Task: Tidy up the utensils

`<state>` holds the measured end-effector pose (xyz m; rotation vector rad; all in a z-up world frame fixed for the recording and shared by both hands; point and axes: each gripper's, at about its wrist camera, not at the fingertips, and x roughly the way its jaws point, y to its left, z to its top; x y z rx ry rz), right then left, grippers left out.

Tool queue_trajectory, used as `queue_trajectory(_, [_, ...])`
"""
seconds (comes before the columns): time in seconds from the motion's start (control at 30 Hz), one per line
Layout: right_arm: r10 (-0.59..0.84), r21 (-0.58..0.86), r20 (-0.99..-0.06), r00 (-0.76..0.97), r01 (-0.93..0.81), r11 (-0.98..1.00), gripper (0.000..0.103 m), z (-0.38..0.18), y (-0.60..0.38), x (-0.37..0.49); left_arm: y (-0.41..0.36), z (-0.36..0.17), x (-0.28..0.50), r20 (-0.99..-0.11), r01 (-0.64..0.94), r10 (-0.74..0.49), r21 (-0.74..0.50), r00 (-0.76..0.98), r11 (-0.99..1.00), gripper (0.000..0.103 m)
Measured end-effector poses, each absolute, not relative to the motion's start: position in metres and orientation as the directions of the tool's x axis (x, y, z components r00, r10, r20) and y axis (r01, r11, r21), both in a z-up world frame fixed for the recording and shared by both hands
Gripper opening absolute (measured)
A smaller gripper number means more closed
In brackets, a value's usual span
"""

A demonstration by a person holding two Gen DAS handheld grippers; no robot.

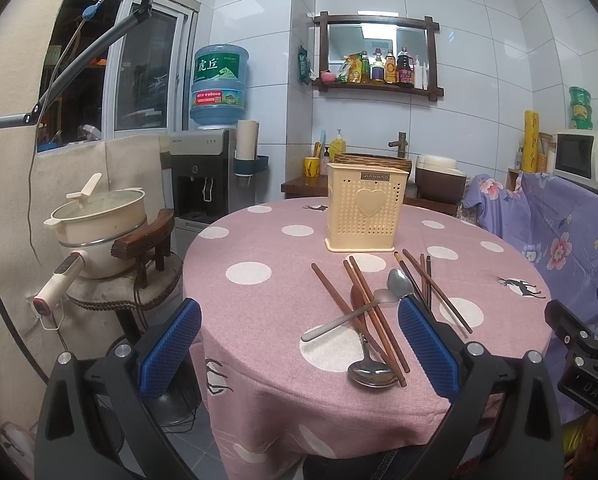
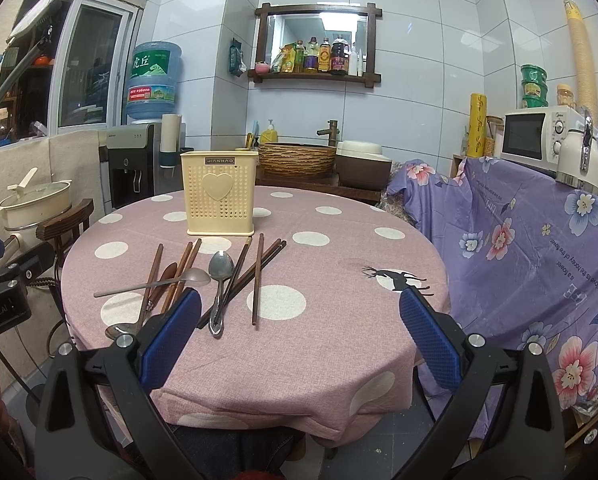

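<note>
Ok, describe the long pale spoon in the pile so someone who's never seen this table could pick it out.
On the round pink table, in front of the cream holder, lies a pile of chopsticks and spoons. The pale spoon lies crosswise on top of the left-hand chopsticks. Unlike the shiny steel spoons, it is matte grey with a long thin handle.

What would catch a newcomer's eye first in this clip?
A loose jumble of wooden chopsticks and metal spoons lies crisscrossed on the pink polka-dot tablecloth. Just behind it stands a cream perforated utensil holder with a heart on its front. Both grippers, left and right, hang open at the table's near edge.
</note>
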<state>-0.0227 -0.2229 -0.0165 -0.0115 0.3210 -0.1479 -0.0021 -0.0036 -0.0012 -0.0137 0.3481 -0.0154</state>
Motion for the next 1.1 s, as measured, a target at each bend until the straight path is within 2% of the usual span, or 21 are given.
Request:
queue_trajectory(0.67, [-0.147, -0.037, -0.329, 0.933, 0.143, 0.989, 0.098, -0.018, -0.223, -0.02, -0.003, -0.005, 0.003, -0.357, 0.031, -0.034, -0.015, 0.934, 0.999, 0.098])
queue_trajectory(0.8, [-0.156, -0.03, -0.371, 0.915, 0.156, 0.987, 0.098, -0.03, -0.233, -0.005, 0.003, -0.012, 0.02, -0.392, 0.045, -0.041, 0.001, 0.919, 0.999, 0.098])
queue_trajectory(0.93, [-0.157, -0.008, -0.438, 0.885, 0.171, 0.985, 0.098, -0.042, -0.248, 0.013, 0.014, -0.02, 0.041, -0.44, 0.083, -0.09, -0.034, 0.894, 0.996, 0.098])
queue_trajectory(1.1, [-0.117, 0.024, -0.5, 0.858, 0.15, 0.988, 0.098, -0.053, -0.263, 0.038, 0.013, -0.033, 0.072, -0.538, 0.171, -0.167, -0.042, 0.826, 0.984, 0.097])
